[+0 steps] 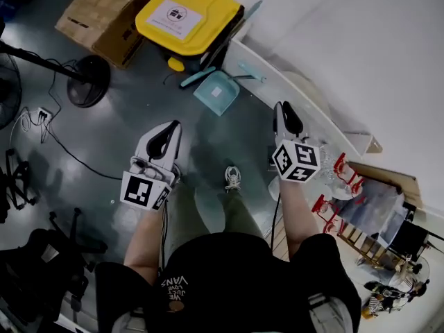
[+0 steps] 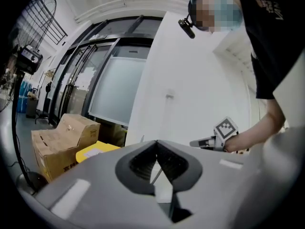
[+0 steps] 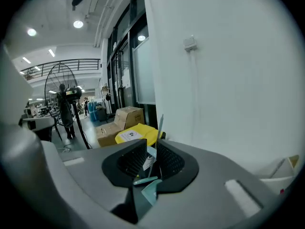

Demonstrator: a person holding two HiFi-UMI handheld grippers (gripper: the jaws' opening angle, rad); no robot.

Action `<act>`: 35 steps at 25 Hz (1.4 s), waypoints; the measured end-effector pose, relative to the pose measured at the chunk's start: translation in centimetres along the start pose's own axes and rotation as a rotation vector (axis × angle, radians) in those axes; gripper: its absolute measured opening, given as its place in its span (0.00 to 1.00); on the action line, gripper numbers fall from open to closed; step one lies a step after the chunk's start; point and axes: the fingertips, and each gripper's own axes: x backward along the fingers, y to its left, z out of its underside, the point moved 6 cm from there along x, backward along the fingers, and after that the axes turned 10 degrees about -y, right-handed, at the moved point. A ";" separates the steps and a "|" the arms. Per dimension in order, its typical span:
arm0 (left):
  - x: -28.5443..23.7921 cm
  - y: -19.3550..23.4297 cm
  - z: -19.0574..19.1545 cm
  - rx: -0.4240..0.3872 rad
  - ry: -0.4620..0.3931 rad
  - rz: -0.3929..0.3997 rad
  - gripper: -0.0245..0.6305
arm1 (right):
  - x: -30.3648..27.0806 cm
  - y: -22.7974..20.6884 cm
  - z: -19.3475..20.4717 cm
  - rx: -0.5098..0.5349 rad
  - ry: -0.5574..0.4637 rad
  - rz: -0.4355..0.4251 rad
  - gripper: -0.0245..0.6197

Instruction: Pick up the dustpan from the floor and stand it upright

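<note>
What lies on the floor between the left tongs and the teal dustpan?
Nothing. In the head view only bare dark floor shows between the left tongs and the teal dustpan.

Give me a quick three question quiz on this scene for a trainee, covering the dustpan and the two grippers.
1. True or false: the right gripper is holding the dustpan.
2. What colour is the lid of the bin next to the dustpan? A) yellow B) red C) black
3. Which gripper has its fingers together, the left gripper or the right gripper?

Key:
1. False. Its fingers are apart with nothing gripped, and the dustpan is down on the floor, away from both grippers.
2. A.
3. The left gripper.
</note>
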 end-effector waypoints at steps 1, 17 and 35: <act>0.1 -0.6 -0.4 -0.002 0.003 0.005 0.12 | 0.8 0.0 -0.3 -0.018 -0.004 0.003 0.11; 1.5 -10.1 -5.1 -0.047 0.022 0.068 0.12 | 11.4 -0.3 -2.9 -0.127 -0.011 -0.105 0.04; 2.7 -14.8 -5.9 -0.091 0.020 0.002 0.12 | 16.2 -2.8 -4.3 -0.116 -0.033 -0.267 0.04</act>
